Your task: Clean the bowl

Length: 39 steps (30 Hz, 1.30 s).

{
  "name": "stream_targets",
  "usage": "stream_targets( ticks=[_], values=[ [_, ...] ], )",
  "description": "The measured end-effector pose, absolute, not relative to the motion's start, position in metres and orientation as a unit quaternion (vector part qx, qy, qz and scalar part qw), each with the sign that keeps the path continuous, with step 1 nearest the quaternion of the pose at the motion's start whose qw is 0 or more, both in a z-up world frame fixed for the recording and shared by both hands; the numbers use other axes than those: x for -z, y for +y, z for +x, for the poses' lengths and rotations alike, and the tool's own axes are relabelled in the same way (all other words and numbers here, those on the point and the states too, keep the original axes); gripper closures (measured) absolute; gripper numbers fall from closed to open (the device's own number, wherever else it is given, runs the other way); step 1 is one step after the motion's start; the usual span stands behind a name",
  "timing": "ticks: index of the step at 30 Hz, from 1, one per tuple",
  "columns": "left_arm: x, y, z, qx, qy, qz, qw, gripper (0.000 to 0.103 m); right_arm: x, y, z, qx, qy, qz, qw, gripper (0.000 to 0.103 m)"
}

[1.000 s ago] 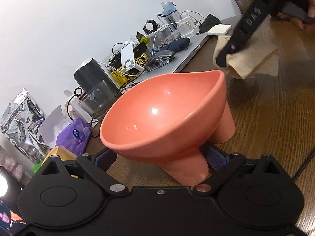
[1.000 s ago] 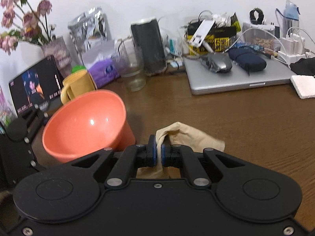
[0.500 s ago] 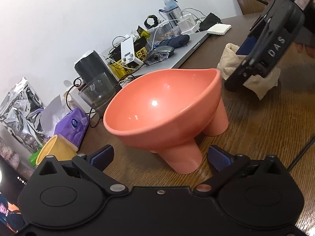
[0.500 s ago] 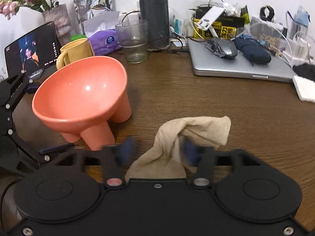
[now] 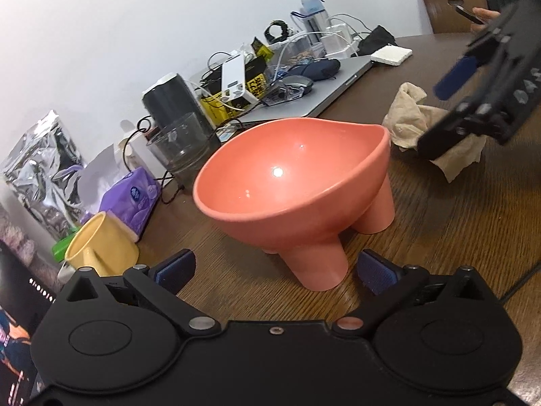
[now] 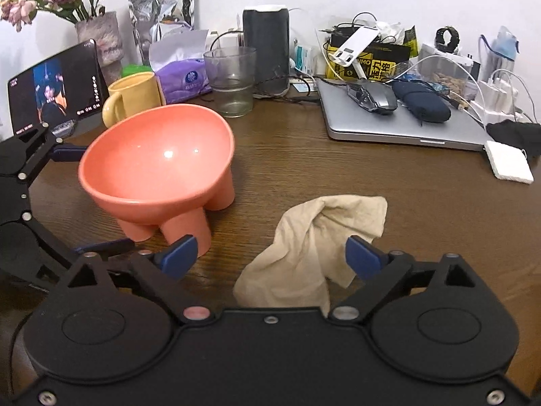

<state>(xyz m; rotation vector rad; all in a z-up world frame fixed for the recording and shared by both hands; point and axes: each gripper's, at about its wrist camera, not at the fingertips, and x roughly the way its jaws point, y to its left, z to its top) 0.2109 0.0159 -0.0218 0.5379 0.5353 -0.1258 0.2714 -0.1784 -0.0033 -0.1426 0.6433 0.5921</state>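
My right hand-held gripper has just been opening; its jaws stand spread, the cloth lying loose between them. The bowl stands to my left, nearer my left hand-held gripper, itself spread wide and empty.

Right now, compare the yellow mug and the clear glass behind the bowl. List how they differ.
Colour: the yellow mug is opaque, while the clear glass is see-through, with a faint grey tint.
Handle: the yellow mug has a side handle, and the clear glass has none.
Place: in the right wrist view the yellow mug stands left of the purple tissue pack, the clear glass right of it.
Both stand upright on the wooden table behind the bowl.
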Motion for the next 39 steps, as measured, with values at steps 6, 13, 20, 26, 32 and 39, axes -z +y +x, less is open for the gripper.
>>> stream_targets(
  ticks=[6,13,20,26,32,39],
  values=[
    [0.014,0.012,0.198,0.049,0.271,0.226,0.934,0.0,-0.003,-0.18,0.239,-0.274,0.286,-0.053,0.917,0.003],
    [-0.003,0.001,0.165,0.036,0.26,0.19,0.946,0.0,-0.005,-0.182,0.202,-0.254,0.277,-0.035,0.926,0.002],
    [-0.008,-0.009,0.13,0.034,0.267,0.152,0.951,0.0,-0.003,-0.184,0.162,-0.241,0.281,-0.024,0.929,0.002],
    [-0.005,-0.012,0.106,0.035,0.276,0.127,0.952,0.0,0.002,-0.189,0.132,-0.213,0.299,0.012,0.93,0.002],
    [-0.001,-0.012,0.09,0.022,0.278,0.116,0.953,0.0,0.009,-0.191,0.116,-0.2,0.308,0.027,0.93,0.002],
    [0.002,-0.012,0.078,0.018,0.281,0.108,0.953,0.0,0.012,-0.191,0.1,-0.186,0.305,0.016,0.934,0.002]
  ],
)
